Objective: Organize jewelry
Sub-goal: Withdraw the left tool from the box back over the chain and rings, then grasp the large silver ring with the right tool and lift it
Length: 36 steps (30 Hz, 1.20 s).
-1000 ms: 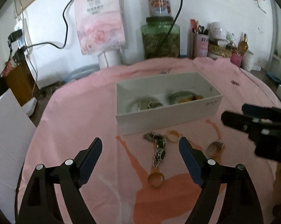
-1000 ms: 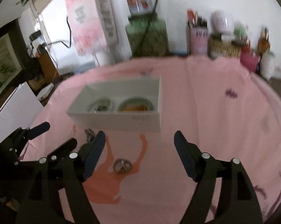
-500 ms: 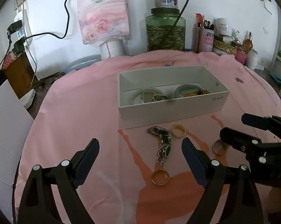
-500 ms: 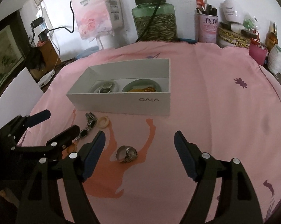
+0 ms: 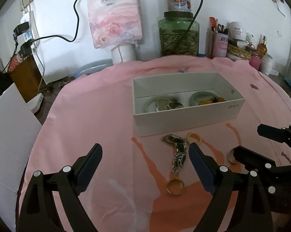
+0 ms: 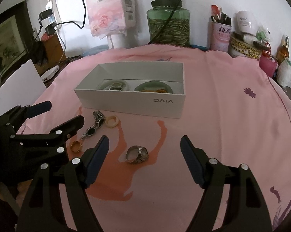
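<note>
Both sets of jaws wide, nothing held. Right gripper (image 6: 144,154) hangs over the silver ring (image 6: 137,154): drop straight, pinch its band, carry to the white box (image 6: 130,104). Left gripper (image 5: 145,166) just finished widening; gold ring (image 5: 175,186) is nearest.

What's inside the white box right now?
The white box holds two pale green dishes: the left dish has dark and silver pieces, the right dish something amber-orange. The near wall hides their front parts.

A white cardboard box (image 6: 131,104) sits on pink cloth (image 6: 222,116) with orange figures; a gold band ring (image 5: 175,186) and a black-and-silver link bracelet (image 5: 178,154) lie there.
</note>
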Each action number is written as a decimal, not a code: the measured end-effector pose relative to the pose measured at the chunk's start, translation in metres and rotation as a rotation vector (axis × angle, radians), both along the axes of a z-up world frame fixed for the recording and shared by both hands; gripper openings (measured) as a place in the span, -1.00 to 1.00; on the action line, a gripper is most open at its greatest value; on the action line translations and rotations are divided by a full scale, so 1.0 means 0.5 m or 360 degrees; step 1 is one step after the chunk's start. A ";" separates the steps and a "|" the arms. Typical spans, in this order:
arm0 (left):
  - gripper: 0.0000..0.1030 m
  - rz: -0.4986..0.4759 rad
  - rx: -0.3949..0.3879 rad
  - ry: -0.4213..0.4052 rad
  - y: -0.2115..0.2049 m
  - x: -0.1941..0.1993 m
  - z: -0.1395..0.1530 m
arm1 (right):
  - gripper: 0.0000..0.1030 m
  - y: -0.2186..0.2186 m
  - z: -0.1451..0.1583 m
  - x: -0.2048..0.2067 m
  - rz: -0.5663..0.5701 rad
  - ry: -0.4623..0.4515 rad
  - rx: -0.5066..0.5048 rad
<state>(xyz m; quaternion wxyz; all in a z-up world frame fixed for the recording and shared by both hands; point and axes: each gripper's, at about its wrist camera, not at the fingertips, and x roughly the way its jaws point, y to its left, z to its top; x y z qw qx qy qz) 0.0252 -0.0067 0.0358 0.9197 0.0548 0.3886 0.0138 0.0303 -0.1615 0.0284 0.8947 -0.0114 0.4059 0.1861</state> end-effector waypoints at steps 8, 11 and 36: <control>0.74 0.0036 -0.0005 0.0004 0.012 0.003 0.002 | 0.40 -0.002 0.005 -0.001 0.0006 0.0001 0.0002; 0.74 0.0073 -0.0014 -0.0008 0.026 0.006 0.009 | 0.40 -0.033 0.028 0.002 -0.0051 -0.0034 0.0062; 0.73 0.0076 -0.0285 0.0091 0.080 0.028 0.012 | 0.40 0.021 -0.031 0.005 0.0156 0.0094 -0.0141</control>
